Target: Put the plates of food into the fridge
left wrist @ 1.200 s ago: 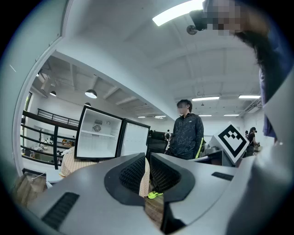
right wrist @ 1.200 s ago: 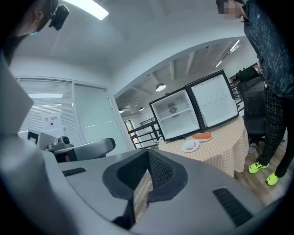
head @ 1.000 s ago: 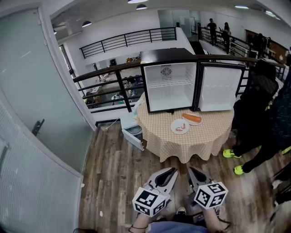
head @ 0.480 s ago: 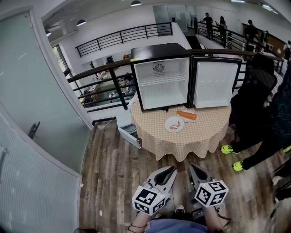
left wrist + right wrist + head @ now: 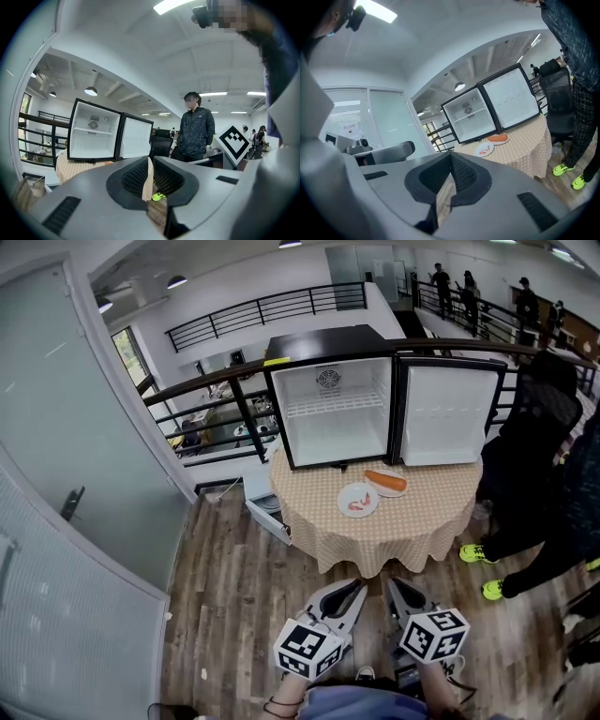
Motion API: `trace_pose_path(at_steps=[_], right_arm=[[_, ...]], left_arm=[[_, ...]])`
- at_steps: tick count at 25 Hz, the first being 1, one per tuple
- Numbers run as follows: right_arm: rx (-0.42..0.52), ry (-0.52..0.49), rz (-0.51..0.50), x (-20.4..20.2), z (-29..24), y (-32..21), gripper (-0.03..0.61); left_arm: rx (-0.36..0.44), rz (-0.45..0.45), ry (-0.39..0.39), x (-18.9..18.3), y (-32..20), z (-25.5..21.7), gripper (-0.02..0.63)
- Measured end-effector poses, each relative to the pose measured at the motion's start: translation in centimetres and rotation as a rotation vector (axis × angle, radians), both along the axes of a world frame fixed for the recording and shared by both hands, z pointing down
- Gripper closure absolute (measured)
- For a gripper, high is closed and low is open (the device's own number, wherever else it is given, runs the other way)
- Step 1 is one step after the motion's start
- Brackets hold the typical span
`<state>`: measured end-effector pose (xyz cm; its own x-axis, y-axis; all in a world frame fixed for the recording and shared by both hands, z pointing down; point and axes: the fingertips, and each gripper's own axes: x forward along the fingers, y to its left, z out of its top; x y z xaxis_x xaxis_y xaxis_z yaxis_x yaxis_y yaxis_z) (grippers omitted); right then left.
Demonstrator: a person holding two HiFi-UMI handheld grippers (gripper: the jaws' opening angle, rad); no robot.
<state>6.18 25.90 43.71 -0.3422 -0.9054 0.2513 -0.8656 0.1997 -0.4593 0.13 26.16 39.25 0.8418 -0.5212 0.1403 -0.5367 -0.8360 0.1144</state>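
Two plates of food, the near plate [image 5: 358, 500] and the sausage plate [image 5: 386, 481], sat on the checked worktop [image 5: 403, 526] before the open fridge [image 5: 337, 413]. Left claw [image 5: 352, 591] and right claw [image 5: 395, 586] were pressed together, empty, well apart from them. Step judged: approach. Next: spread one claw, pinch a rim.

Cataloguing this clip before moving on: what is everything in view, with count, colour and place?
fridge: one, black, white inside, door open, on the table's far side
table: one, beige checked cloth, ahead
plate of pink food: one, white, before the fridge
plate of orange food: one, white, beside it, nearer the fridge
bystander: one, dark clothes, right of table
railing: one, dark, behind the fridge
left gripper: one, grey, jaws shut, empty, bottom centre
right gripper: one, grey, jaws shut, empty, beside it
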Motion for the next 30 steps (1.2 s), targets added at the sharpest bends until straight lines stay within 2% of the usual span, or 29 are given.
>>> trace_pose_path(at_steps=[9,18,25,30], right_arm=[[-0.016,-0.006,-0.050,1.1,0.9,-1.4,0.561],[-0.058,-0.051,-0.048,1.6,2.7,-3.9,0.561],[-0.082,-0.045,-0.009,2.5,3.8,-9.3,0.561],[-0.104,-0.046,0.011,2.1,4.2,-14.7,0.561]], left_arm=[[-0.027,-0.043,-0.031,0.9,-0.7,1.4,0.581],[-0.055,-0.042,-0.044,1.2,-3.2,3.0,0.581],[-0.070,-0.010,-0.026,1.5,-9.3,3.7,0.581],[-0.072,0.027,-0.048,0.8,-15.7,4.0,0.581]])
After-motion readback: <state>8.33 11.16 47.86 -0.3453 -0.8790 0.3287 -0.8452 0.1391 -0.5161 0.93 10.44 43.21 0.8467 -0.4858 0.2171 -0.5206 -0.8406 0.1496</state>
